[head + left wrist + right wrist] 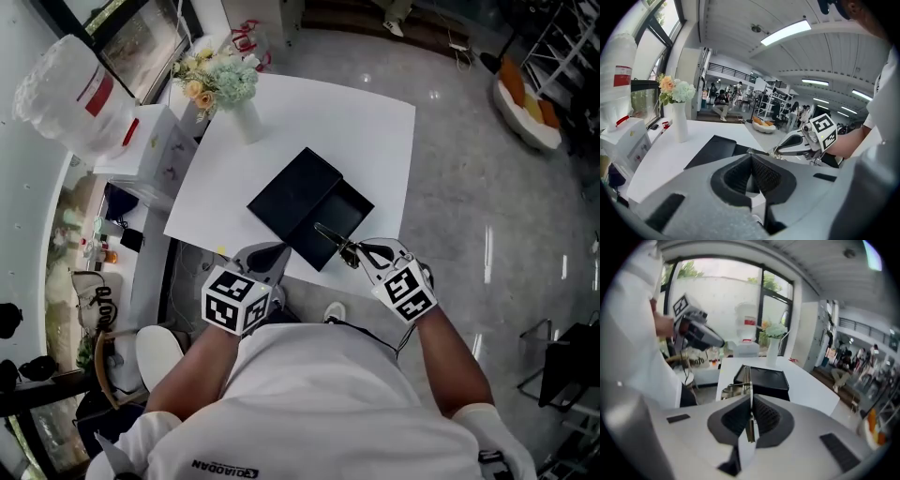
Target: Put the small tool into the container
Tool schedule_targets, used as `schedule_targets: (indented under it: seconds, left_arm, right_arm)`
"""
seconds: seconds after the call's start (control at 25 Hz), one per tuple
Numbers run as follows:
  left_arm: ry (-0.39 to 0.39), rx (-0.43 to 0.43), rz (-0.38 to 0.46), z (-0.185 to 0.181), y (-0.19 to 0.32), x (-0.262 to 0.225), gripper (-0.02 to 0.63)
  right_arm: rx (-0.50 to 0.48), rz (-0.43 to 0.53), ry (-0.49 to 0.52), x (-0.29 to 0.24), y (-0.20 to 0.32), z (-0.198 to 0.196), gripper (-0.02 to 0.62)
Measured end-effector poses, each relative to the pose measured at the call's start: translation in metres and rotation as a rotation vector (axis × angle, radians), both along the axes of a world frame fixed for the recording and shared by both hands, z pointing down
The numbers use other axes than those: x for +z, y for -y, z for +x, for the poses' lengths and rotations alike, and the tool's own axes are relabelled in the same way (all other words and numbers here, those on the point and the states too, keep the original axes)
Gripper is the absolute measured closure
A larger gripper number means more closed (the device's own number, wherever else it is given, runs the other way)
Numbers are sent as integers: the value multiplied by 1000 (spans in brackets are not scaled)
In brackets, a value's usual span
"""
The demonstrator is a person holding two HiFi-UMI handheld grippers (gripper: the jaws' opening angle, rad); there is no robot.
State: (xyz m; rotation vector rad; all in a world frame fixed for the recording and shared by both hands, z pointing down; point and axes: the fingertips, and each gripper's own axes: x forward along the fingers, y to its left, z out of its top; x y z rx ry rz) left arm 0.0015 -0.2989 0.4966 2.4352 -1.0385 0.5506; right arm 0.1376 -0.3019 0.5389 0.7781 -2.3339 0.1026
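A black container (339,211) lies open on the white table (375,131), its lid (292,192) resting beside it on the left. My right gripper (358,253) hovers at the table's near edge, shut on a small metal tool (335,240) whose tip points over the container's near corner. In the right gripper view the thin tool (747,389) sticks out from the closed jaws toward the container (764,378). My left gripper (272,253) is shut and empty, just left of the container's near corner. The left gripper view shows the lid (712,149) and the right gripper (780,151) with the tool.
A white vase of flowers (232,94) stands at the table's far left corner. A white appliance (150,141) with a large bottle (70,94) sits left of the table. The table's near edge runs just in front of both grippers.
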Motion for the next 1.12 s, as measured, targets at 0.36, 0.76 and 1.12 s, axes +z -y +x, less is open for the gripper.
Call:
schedule_targets:
  seconds: [0.36,0.76,1.12]
  left_arm:
    - [-10,47,-4,-29,32,0,597]
    - [-42,-16,-67,-68,33,21,597]
    - [-33,-76,-80,-90,30,25,597]
  right_arm:
    - [-450,267,-524,56,23,-46,580]
    - [-647,306,-702,107,53,-64,578]
    - [-683,320,-697,128,75,-72,568]
